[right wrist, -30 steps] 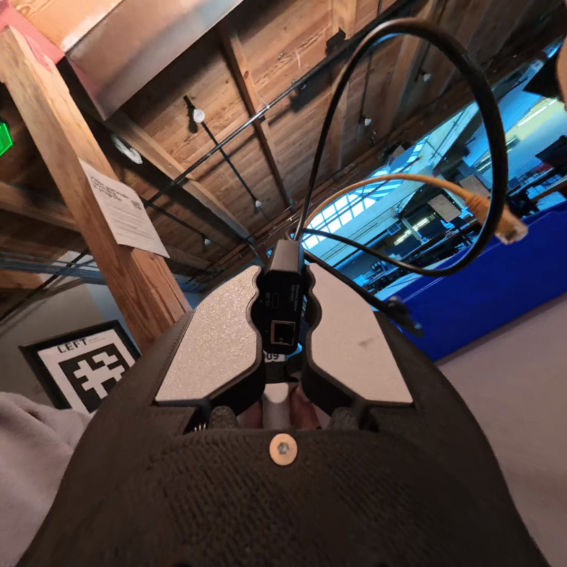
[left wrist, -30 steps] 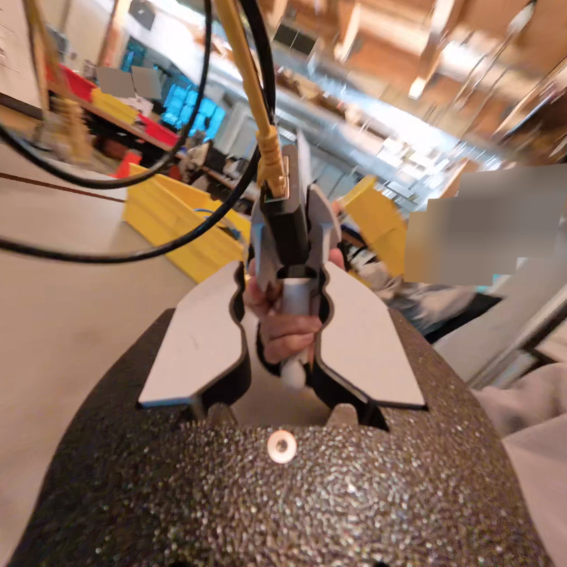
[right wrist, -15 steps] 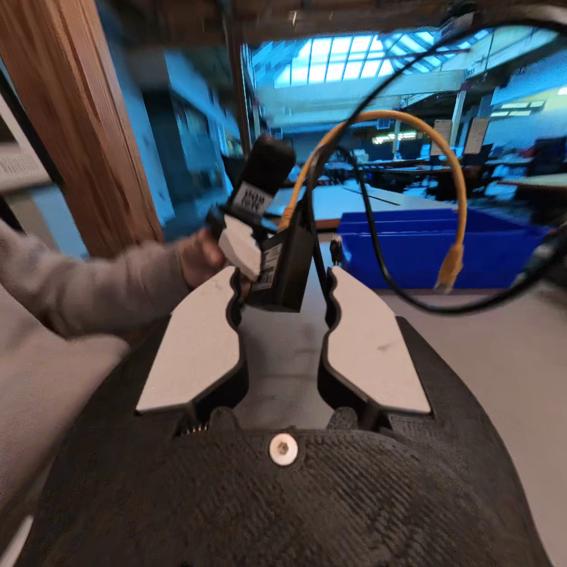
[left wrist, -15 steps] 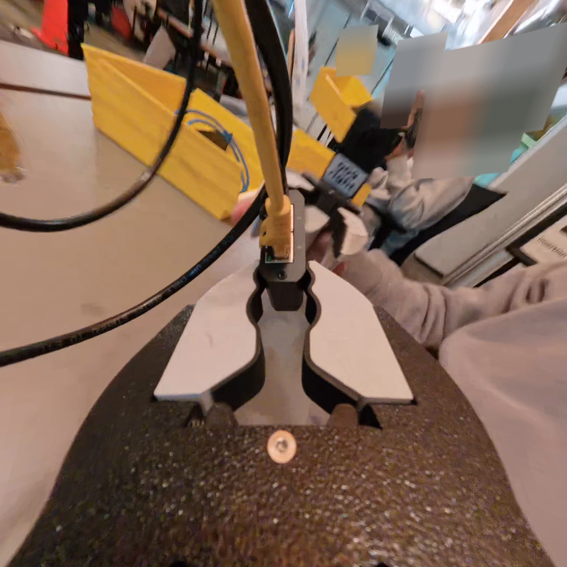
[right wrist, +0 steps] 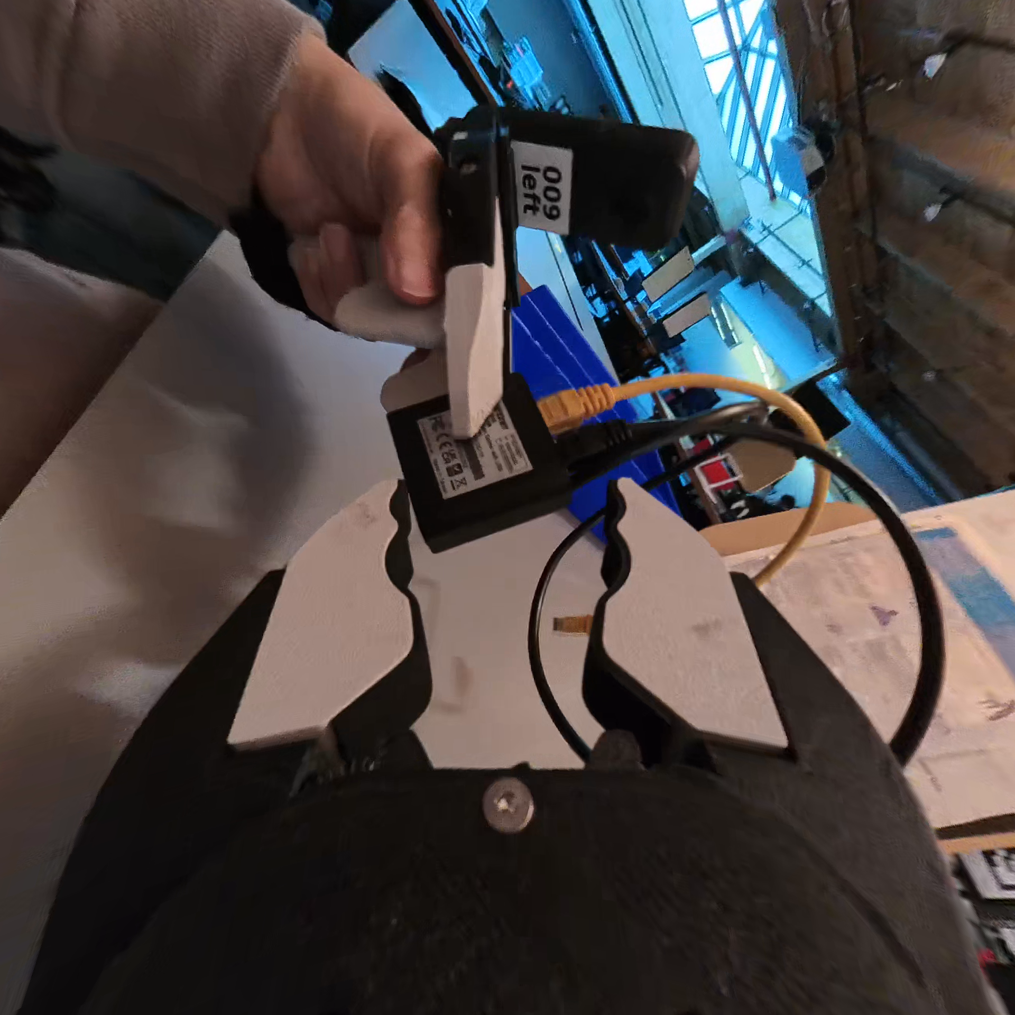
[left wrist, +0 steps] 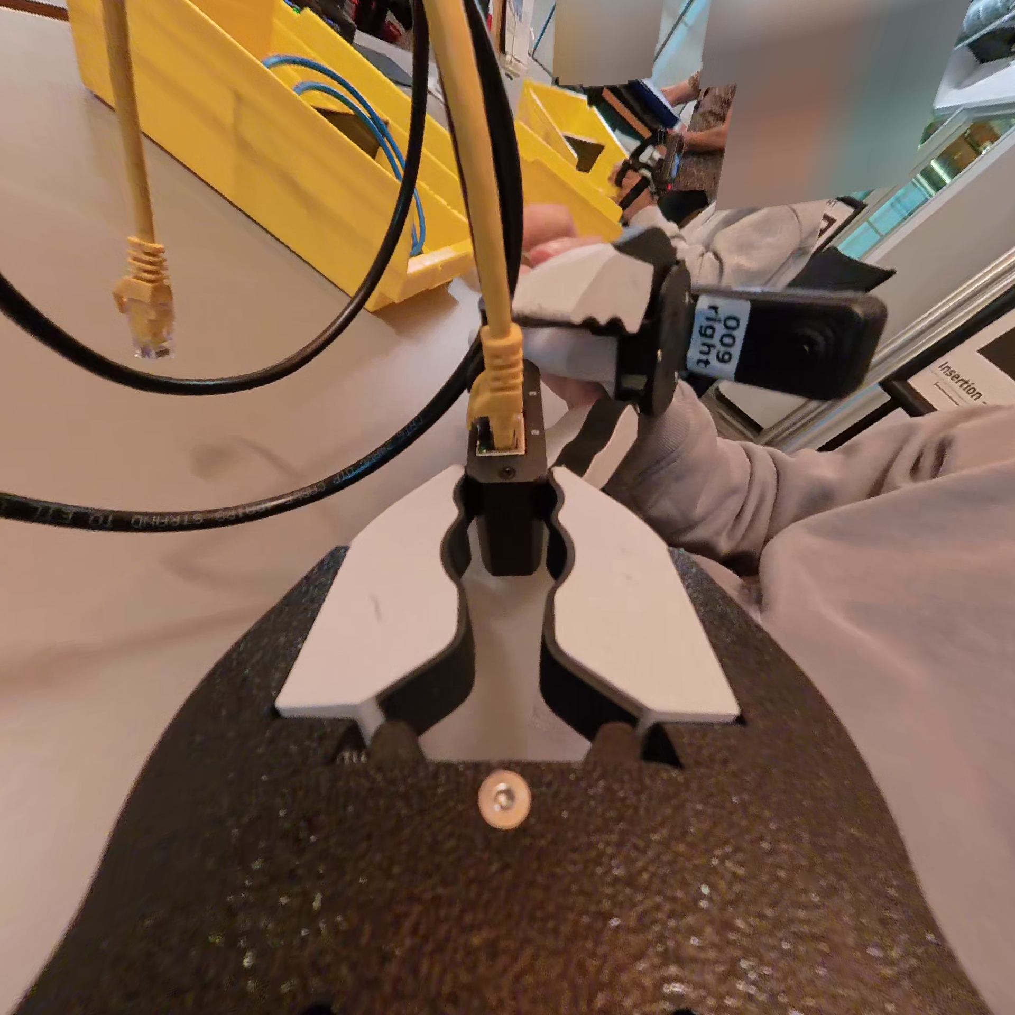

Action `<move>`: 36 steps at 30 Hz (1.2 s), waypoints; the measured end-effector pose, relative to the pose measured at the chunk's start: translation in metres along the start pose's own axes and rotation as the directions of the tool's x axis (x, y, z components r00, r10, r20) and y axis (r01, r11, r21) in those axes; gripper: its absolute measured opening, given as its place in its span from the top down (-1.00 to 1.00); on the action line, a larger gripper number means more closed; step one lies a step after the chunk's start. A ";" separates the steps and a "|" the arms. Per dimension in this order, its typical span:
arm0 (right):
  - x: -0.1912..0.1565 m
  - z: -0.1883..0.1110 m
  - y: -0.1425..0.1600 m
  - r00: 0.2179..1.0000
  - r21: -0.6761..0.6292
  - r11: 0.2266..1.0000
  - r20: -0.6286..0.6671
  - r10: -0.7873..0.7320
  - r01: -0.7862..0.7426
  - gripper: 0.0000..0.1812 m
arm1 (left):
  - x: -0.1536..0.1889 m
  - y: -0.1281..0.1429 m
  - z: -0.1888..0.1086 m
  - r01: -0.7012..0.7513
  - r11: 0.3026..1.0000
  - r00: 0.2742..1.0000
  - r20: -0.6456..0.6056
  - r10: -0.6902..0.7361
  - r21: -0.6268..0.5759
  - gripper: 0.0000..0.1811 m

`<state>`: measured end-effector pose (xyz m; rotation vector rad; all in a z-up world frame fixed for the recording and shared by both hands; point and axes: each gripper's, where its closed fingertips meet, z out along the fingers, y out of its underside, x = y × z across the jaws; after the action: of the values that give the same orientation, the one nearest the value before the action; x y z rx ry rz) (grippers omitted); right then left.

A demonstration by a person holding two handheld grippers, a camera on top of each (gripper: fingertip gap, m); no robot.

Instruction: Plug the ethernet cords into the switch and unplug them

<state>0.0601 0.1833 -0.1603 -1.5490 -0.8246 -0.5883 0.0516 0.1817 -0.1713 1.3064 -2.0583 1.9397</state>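
My left gripper [left wrist: 505, 483] is shut on the lower end of a small black switch [left wrist: 511, 511] and holds it above the table. A yellow ethernet cord [left wrist: 497, 379] is plugged into the switch, and its free plug [left wrist: 144, 296] hangs at the left. A black cord [left wrist: 307, 489] also runs to the switch. In the right wrist view the left gripper's fingers [right wrist: 475, 351] clamp the switch [right wrist: 483, 467], with the yellow plug [right wrist: 576, 406] and black plug [right wrist: 601, 439] in its side. My right gripper [right wrist: 505, 494] is open and holds nothing; the switch's corner stands between its tips, unpressed.
Yellow bins [left wrist: 263, 137] holding a blue cable stand at the back of the tan table [left wrist: 165, 576]. A blue bin [right wrist: 555, 357] lies beyond the switch. A printed sheet [right wrist: 879, 631] covers the table at the right. The black cord loops [right wrist: 912, 604] around my right finger. The grippers are tip to tip, or close to it.
The switch passed from my right gripper to my left. The left fingers closed on it, then the right fingers opened and drew back. Both views swung down toward the table.
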 end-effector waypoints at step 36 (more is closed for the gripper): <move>0.011 0.017 0.019 0.860 -0.412 0.800 -0.072 -0.505 0.435 0.05 | -0.007 -0.002 -0.008 -0.095 0.992 0.973 0.203 0.111 -0.088 0.74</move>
<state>0.0806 0.2011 -0.1660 -1.6070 -1.0072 -1.3079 0.0535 0.1921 -0.1714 1.4697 -2.3154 1.8093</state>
